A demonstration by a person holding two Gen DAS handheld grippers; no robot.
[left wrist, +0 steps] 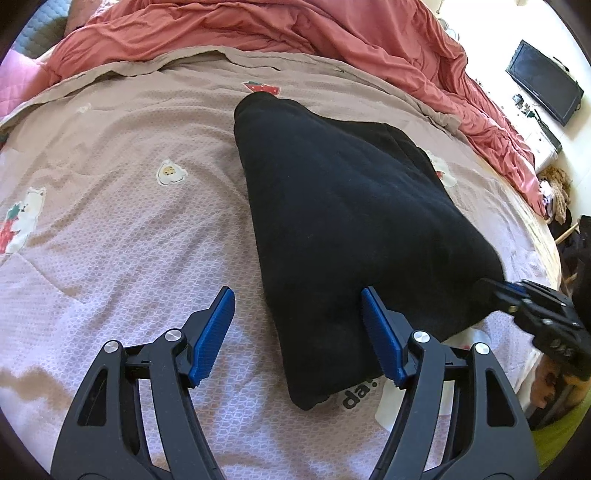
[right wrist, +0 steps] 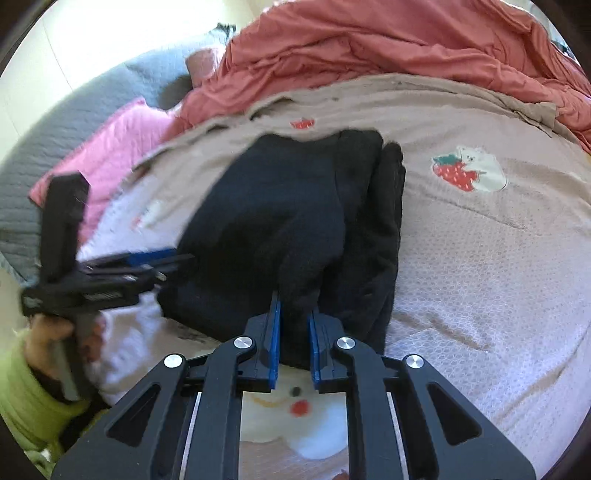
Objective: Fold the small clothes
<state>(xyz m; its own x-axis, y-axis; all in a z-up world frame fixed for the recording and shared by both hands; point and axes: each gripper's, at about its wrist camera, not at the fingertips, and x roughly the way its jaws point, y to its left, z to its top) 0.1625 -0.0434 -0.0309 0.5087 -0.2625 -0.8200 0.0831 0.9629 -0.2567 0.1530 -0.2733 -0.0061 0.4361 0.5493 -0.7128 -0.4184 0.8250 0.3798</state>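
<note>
A black garment [left wrist: 351,203] [right wrist: 280,206] lies folded into a long thick bundle on the pinkish blanket [left wrist: 129,240] [right wrist: 480,258]. My left gripper [left wrist: 297,299] is open just above the bundle's near left edge. The cloth lies between its blue pads [left wrist: 216,332], which do not press on it. My right gripper [right wrist: 294,306] is shut on a pinch of the black cloth at the near edge. It enters the left wrist view from the right [left wrist: 491,290], at the bundle's corner. The left gripper [right wrist: 173,260] is at the left of the right wrist view, held by a hand [right wrist: 48,332] in a green sleeve.
A crumpled red duvet [left wrist: 258,33] [right wrist: 406,44] is heaped along the far side of the bed. A pink pillow [right wrist: 110,147] and a grey quilted surface [right wrist: 74,110] lie at the far left. A dark screen [left wrist: 545,86] stands beyond the bed's right edge.
</note>
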